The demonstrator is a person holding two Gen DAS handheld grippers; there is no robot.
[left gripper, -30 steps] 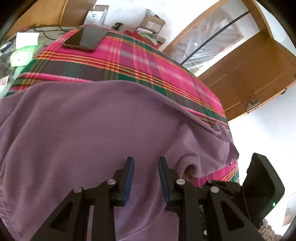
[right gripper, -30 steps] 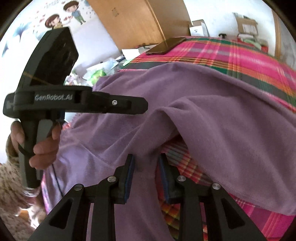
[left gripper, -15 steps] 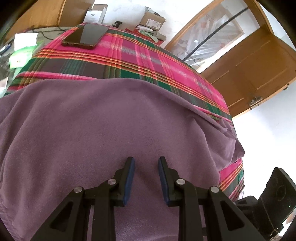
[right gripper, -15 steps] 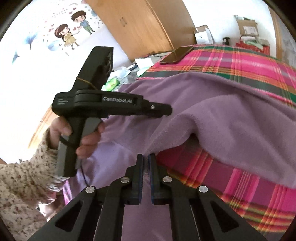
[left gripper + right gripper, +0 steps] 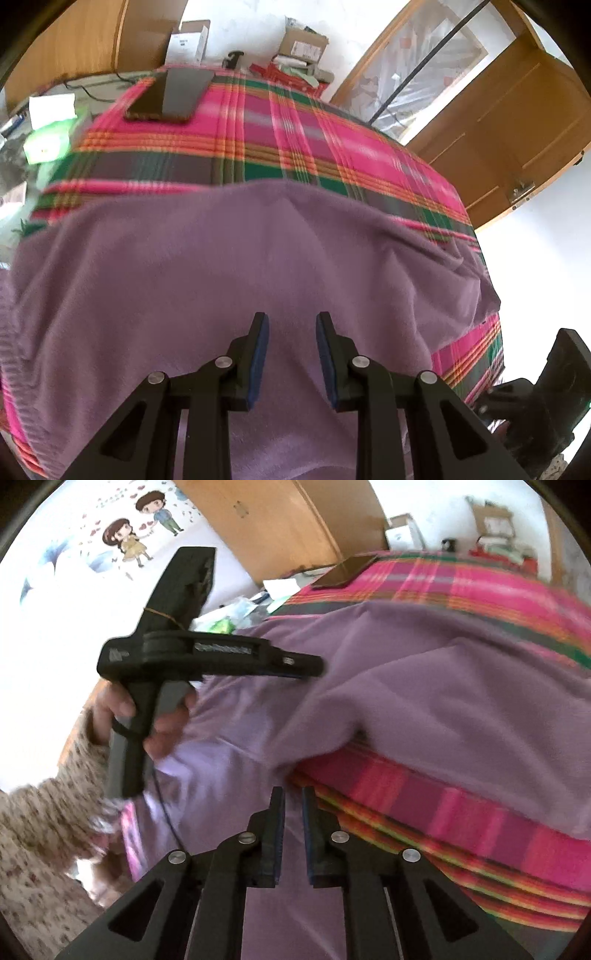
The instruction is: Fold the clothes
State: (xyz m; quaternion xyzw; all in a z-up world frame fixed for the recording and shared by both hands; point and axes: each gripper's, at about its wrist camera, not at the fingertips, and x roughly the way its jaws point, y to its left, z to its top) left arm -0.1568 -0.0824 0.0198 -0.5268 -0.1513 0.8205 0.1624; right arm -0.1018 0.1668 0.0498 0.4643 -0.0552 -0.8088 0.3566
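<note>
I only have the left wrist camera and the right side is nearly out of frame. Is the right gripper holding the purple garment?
Observer: I cannot tell. The right gripper has its jaws a narrow gap apart, and the purple garment shows in that gap.
Operator: Where on the cloth is it?
Observer: It is at the near edge, beside a flap that arches up and bares the plaid blanket beneath it.
Operator: Is my left gripper touching the cloth?
Observer: Seen side-on, the left gripper lies level with its tips over the garment. Whether it touches is unclear.
</note>
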